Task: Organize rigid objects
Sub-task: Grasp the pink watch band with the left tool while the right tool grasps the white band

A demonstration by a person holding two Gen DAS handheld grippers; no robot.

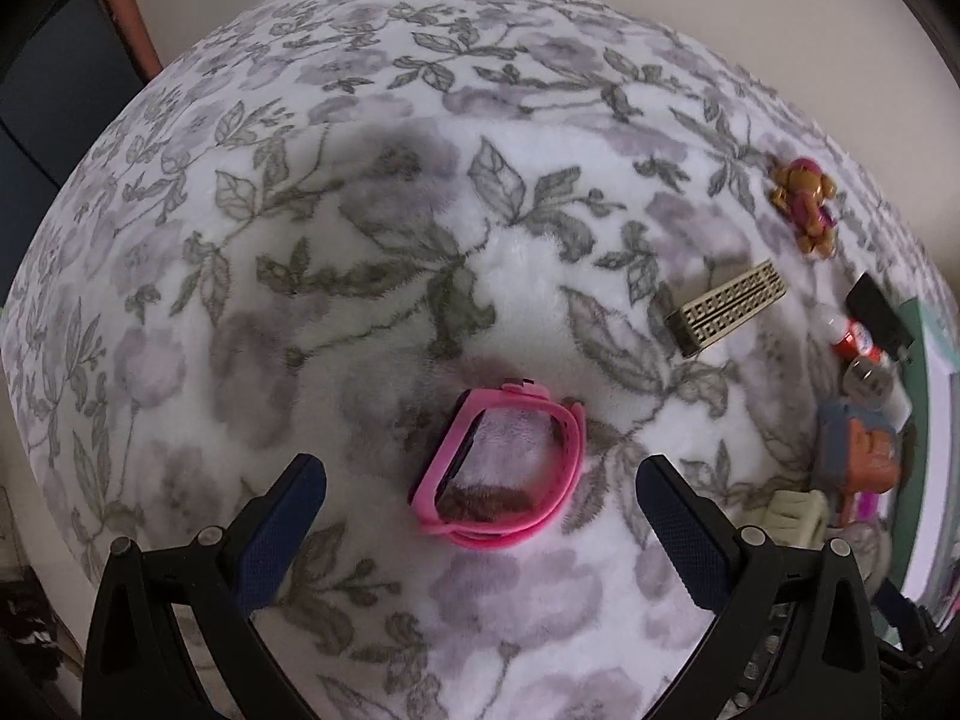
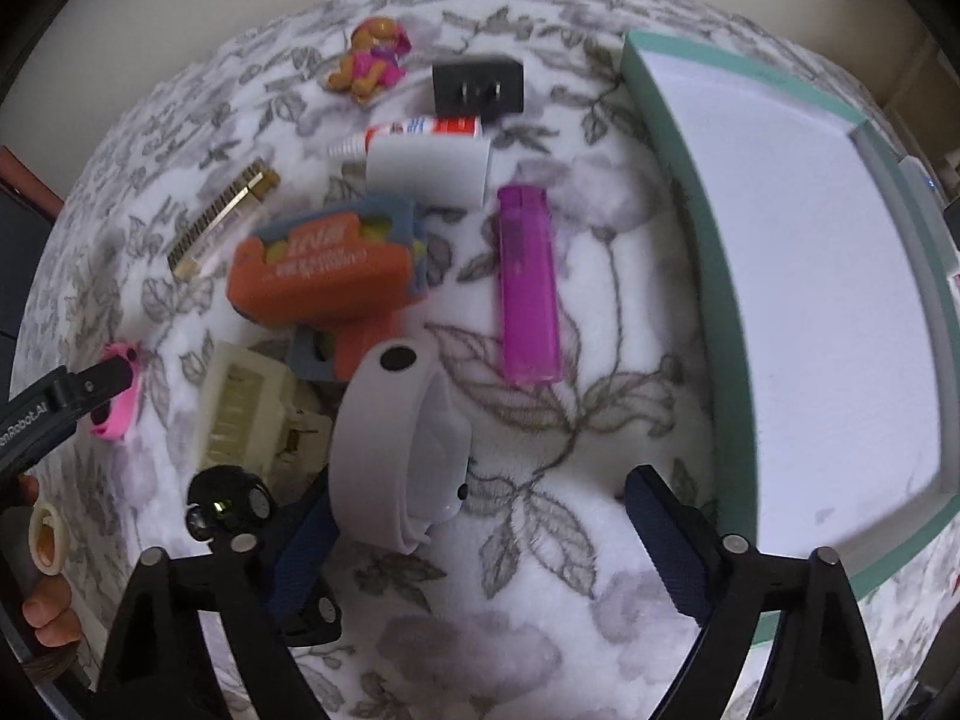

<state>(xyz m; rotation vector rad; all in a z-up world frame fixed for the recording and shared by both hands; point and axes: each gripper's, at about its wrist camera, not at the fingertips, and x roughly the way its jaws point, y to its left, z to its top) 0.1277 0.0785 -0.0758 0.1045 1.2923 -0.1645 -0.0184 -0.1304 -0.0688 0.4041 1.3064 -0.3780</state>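
a bed covered by a white blanket (image 1: 528, 264) printed with grey leaves and pale purple flowers fills both views. the left gripper (image 1: 480, 531) hovers low over it, its two dark blue fingers (image 1: 282, 534) spread wide apart, holding nothing. a pink watch (image 1: 501, 468) lies on the blanket between and just ahead of them, touching neither.

off to the right in the left view lie a cream comb (image 1: 726, 312) and a small toy puppy (image 1: 807, 204) in pink.

the right gripper (image 2: 480, 546) is also spread wide and empty. a white band (image 2: 396, 444) lies looped just ahead of its left finger. beyond it sit an orange and blue toy gun (image 2: 330, 276), a purple lighter (image 2: 528, 288), a white box (image 2: 429, 171), a small red and white tube (image 2: 408, 132) and a black plug (image 2: 477, 87). a cream clip (image 2: 246, 405) lies left of the band.

a shallow tray (image 2: 684, 192) with a teal rim and white floor sits at the right edge of the bed, holding nothing visible.
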